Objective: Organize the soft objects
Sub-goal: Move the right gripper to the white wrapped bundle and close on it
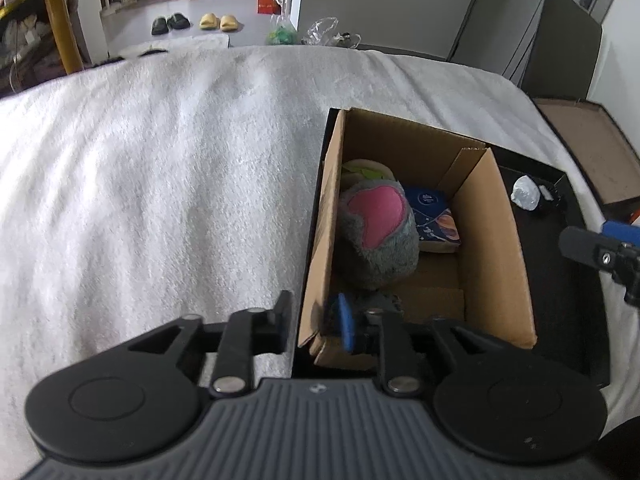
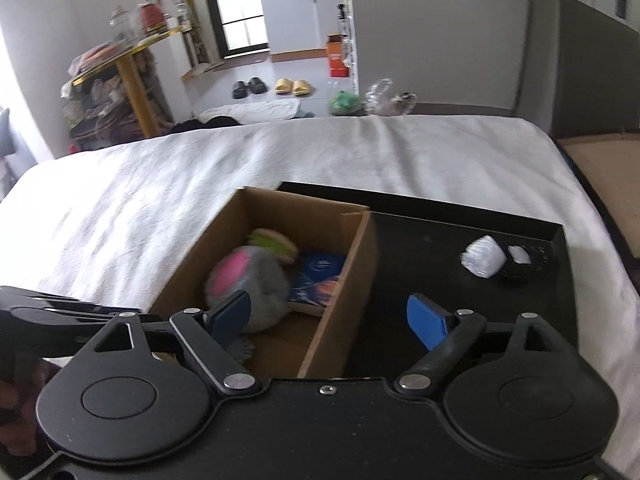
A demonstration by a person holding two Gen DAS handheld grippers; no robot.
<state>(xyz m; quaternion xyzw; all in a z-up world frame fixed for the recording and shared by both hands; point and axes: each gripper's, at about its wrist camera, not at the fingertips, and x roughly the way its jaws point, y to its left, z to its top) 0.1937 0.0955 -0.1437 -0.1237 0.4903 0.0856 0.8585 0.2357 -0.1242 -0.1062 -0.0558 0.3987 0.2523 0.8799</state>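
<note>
Where the white bed cover fills the left and centre of both frames, an open cardboard box sits at the right of centre, set inside a shallow black tray. Inside the box lies a grey plush toy, round and fuzzy, with a bright pink patch on its upper face. Behind it, toward the far wall of the box, is a soft sandwich-shaped toy in tan and green layers. Just right of the plush lies a blue printed packet, touching it.

On the bare tray floor, at the right of the frame, rest a small white crumpled bundle and a small dark item beside it, too small to name.

The left hand-held gripper straddles the near left wall of the box, its jaws a little apart; whether they pinch the cardboard cannot be told. The right hand-held gripper stands wide open over the box's right wall, its blue pads clear of everything, with nothing held.

Slippers lie on the floor beyond the bed.
</note>
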